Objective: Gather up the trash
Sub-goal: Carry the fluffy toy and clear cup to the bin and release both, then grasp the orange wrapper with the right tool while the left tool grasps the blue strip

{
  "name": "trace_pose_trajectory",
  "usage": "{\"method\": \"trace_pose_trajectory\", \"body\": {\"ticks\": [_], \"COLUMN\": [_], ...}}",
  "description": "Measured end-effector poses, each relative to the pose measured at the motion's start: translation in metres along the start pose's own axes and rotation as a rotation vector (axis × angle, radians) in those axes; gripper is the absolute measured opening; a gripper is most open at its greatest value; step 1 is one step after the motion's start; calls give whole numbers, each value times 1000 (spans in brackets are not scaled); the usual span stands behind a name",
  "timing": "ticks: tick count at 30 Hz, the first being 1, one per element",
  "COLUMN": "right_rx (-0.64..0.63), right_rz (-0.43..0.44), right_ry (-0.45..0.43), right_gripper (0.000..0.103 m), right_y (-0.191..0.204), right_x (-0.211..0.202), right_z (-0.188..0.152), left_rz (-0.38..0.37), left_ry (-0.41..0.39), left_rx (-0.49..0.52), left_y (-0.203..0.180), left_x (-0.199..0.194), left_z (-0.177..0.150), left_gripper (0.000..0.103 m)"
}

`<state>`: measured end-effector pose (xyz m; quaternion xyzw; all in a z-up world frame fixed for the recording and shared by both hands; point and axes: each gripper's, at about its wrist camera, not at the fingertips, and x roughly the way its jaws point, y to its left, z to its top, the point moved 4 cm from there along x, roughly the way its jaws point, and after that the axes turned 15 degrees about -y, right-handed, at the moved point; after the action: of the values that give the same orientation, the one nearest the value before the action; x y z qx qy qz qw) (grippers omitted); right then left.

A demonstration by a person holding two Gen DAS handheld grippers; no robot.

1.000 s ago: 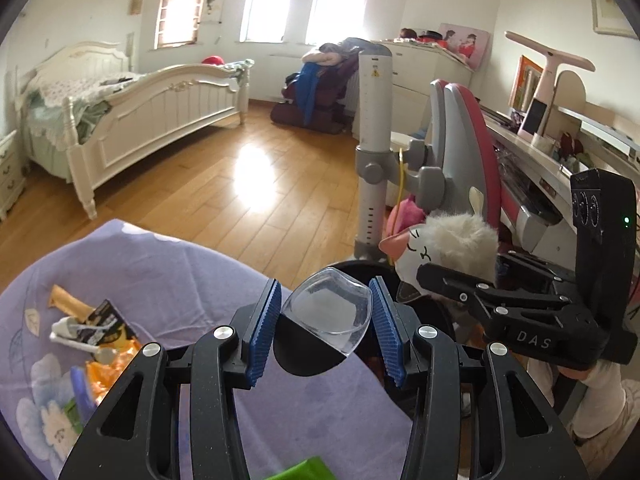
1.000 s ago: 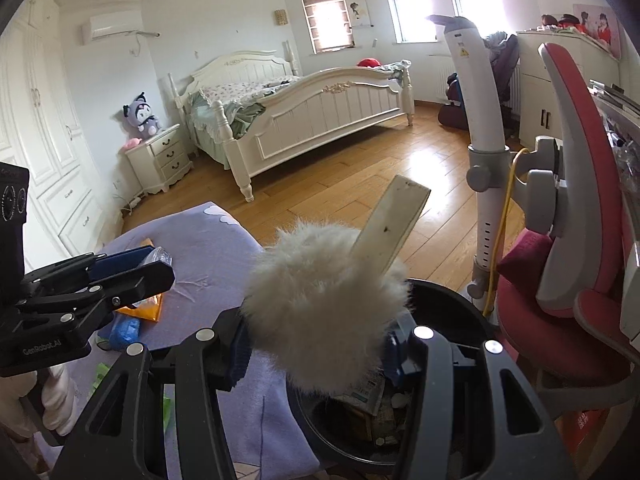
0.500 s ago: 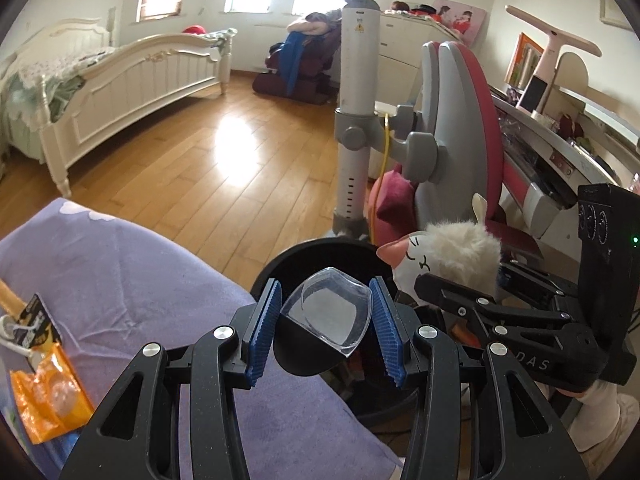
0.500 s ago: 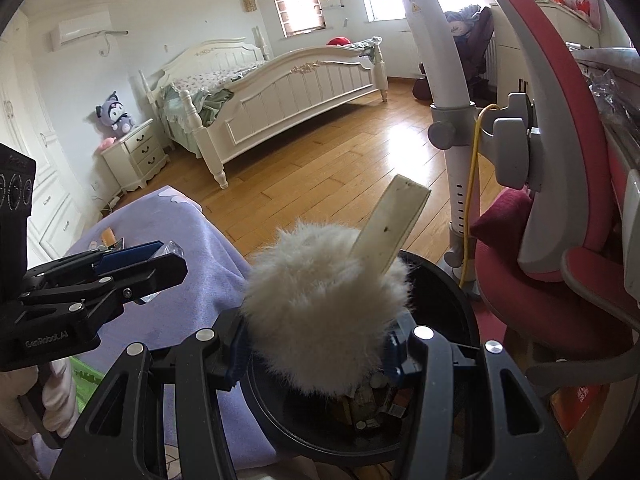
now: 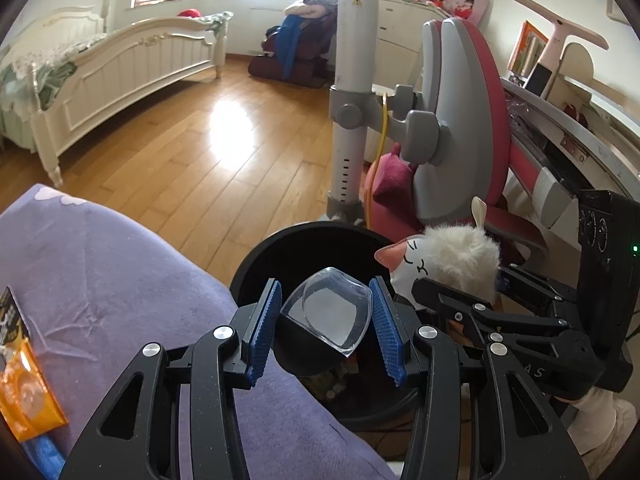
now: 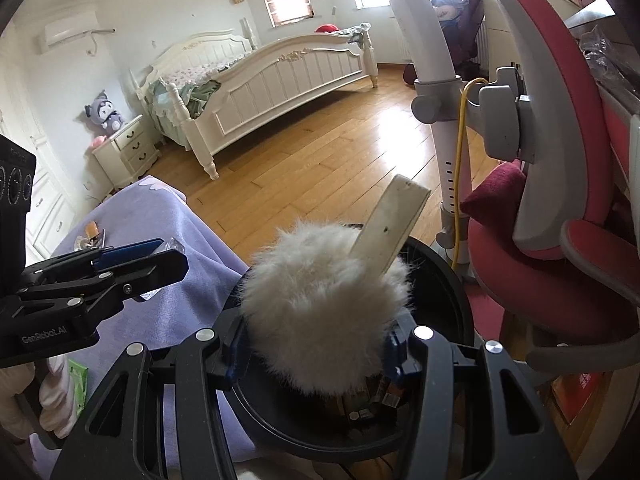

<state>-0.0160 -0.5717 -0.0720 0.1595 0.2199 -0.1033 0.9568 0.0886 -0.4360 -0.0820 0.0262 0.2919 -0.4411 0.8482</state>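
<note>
Clear plastic, a squashed cup (image 5: 328, 314), sits clamped between the blue pads (image 5: 262, 330) of the left gripper (image 5: 326, 330), held over the near edge of a black bin (image 5: 256, 264) that stands on the wooden floor (image 5: 192, 160) beside a purple-covered surface (image 5: 120, 288). Just right of it, the right gripper (image 6: 316, 354) is closed on a white fluffy toy (image 6: 320, 304) with a cat face and a pale strap (image 6: 394, 226) sticking up, held above the open mouth of the same bin, where wrappers already lie at the bottom. An orange packet (image 5: 24, 396) rests on the purple cover at the left edge of the left wrist view, with more litter further back on the cover in the right wrist view and a green packet (image 6: 78, 384) near the person's hand (image 6: 48, 396). Behind the bin rise a white pole (image 5: 352, 92) with a yellow cable (image 5: 378, 160) and a pink-and-grey chair (image 5: 468, 128); a white bed (image 6: 256, 80) stands across the room under the windows.
</note>
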Motion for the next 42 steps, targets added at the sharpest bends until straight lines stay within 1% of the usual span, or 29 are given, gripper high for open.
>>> {"method": "trace_pose_trajectory", "body": {"ticks": [8,11,16,17,18,19,21,22,24,26,29,32,34,39,42], "right_rx": [9,17,30,28,28,30,39,40,36,33,26,15,8,-33,-50], "right_rz": [-4,-9,-19,-23,-27,-31,-28,-29,-29,-25,-17,4,30,114,172], "right_ry": [23,31,51,56,54,50,46,47,46,47,48,47,48,55,67], "right_gripper": [51,53,55,57,62,65,66,66,66,66,66,66,66,66,66], "right_y": [-5,-7,-13,-14,-14,-16,-17,-17,-15,-12,-6,5,15,52,79], "right_x": [6,7,11,11,11,10,8,8,8,7,7,7,7,12,16], "right_z": [-4,-5,-6,-7,-7,-7,-7,-7,-6,-6,-6,-5,-4,0,1], "left_rz": [-9,-13,3,11,21,28,43,50,66,79,90,124,147,227,304], "left_ry": [21,25,29,27,22,13,1,-5,-20,-27,-36,-52,-69,-97,-121], "left_rx": [4,7,14,14,13,11,17,20,26,29,32,45,44,-15,-62], "left_y": [-4,-6,-8,-8,-7,-6,-6,-6,-6,-4,-3,2,11,51,82], "left_x": [8,12,16,16,15,12,8,6,1,-4,-13,-28,-43,-87,-118], "left_z": [-3,-3,-2,-1,0,0,2,3,5,6,9,10,10,3,-3], "left_gripper": [46,46,47,51,60,64,73,75,84,90,91,98,98,98,98]}}
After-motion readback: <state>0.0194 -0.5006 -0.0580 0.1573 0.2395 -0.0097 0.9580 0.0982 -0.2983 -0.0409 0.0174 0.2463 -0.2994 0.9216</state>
